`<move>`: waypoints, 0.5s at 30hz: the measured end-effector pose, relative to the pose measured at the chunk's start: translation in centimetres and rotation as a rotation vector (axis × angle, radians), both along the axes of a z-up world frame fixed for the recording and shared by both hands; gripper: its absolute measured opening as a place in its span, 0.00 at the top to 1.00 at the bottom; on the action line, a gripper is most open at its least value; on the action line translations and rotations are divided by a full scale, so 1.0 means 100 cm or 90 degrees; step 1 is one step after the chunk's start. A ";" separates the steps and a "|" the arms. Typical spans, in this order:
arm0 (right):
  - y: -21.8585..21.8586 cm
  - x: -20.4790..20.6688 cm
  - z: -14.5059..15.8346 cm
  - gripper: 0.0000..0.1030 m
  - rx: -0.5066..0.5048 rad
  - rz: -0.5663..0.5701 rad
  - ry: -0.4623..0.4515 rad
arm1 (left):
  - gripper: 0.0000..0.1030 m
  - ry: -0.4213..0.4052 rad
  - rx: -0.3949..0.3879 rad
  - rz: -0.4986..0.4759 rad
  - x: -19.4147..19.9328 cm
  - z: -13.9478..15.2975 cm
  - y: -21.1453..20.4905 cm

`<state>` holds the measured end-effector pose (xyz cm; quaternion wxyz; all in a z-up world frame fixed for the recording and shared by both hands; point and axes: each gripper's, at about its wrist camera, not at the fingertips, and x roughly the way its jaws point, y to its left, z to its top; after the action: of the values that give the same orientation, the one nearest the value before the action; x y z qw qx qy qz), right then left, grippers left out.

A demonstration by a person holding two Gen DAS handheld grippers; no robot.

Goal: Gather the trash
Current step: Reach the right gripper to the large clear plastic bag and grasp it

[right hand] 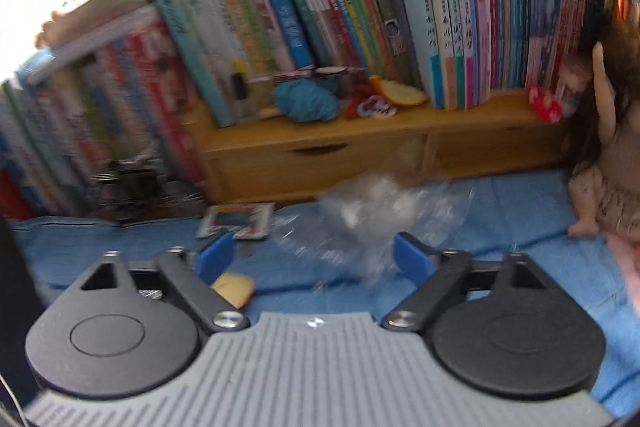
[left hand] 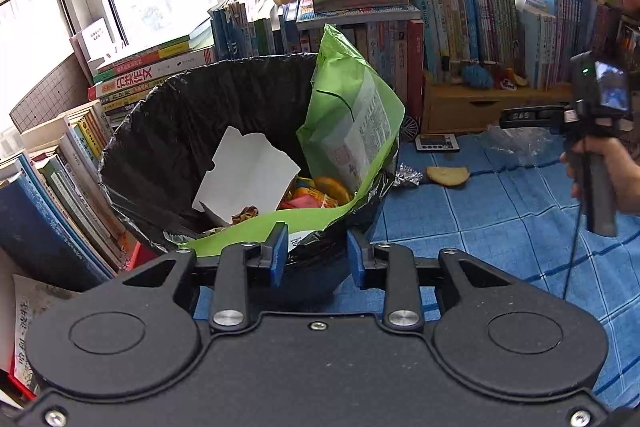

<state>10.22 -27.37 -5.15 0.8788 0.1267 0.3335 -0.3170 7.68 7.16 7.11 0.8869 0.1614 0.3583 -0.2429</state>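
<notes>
Trash fills the bin already; we hold our left gripper narrowly parted, empty, our right gripper wide near the plastic wrap, bread slice left.

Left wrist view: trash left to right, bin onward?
White card in the bin → green bag → foil scrap → bread slice → clear plastic wrap.

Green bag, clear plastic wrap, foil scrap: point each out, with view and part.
green bag (left hand: 352,115): left wrist view, printed back panel.
clear plastic wrap (right hand: 372,211): right wrist view, crumpled middle.
foil scrap (left hand: 408,179): left wrist view, crinkled centre.
</notes>
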 end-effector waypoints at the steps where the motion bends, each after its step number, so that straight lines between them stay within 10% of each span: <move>1: -0.006 0.006 -0.006 0.00 -0.015 0.003 0.003 | 0.67 0.004 0.002 0.005 0.002 -0.001 -0.002; 15: -0.067 0.066 -0.087 0.00 -0.033 0.013 0.177 | 0.56 0.038 -0.002 0.011 0.015 -0.013 -0.012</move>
<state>16.81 -34.06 -13.83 0.8303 0.0558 0.4449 -0.3311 9.20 5.99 5.85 0.8781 0.1496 0.3857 -0.2406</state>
